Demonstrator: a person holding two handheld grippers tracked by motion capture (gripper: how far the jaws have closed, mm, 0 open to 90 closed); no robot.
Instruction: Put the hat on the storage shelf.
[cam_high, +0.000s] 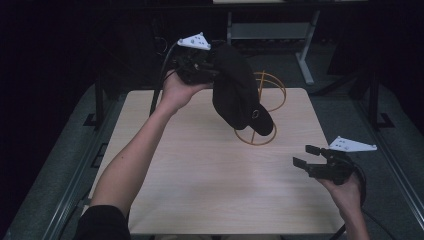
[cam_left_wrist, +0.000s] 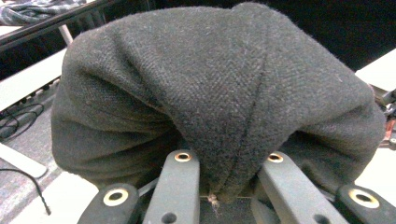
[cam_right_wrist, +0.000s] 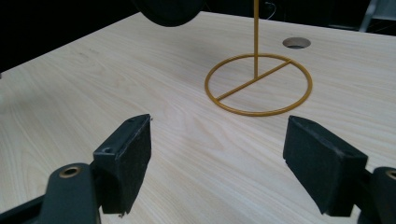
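Left claw (cam_high: 212, 67) on crumpled black cap (cam_high: 237, 92)

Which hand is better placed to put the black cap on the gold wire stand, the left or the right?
Left. The left gripper is shut on the black cap, held right above the gold wire stand. The right gripper is open, empty and low near the table's right edge.

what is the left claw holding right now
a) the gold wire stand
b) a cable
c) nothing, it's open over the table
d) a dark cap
d: the left claw is pinched shut on the fabric of the dark cap, which hangs in the air in front of the gold wire stand, while the right claw is open with nothing in it.
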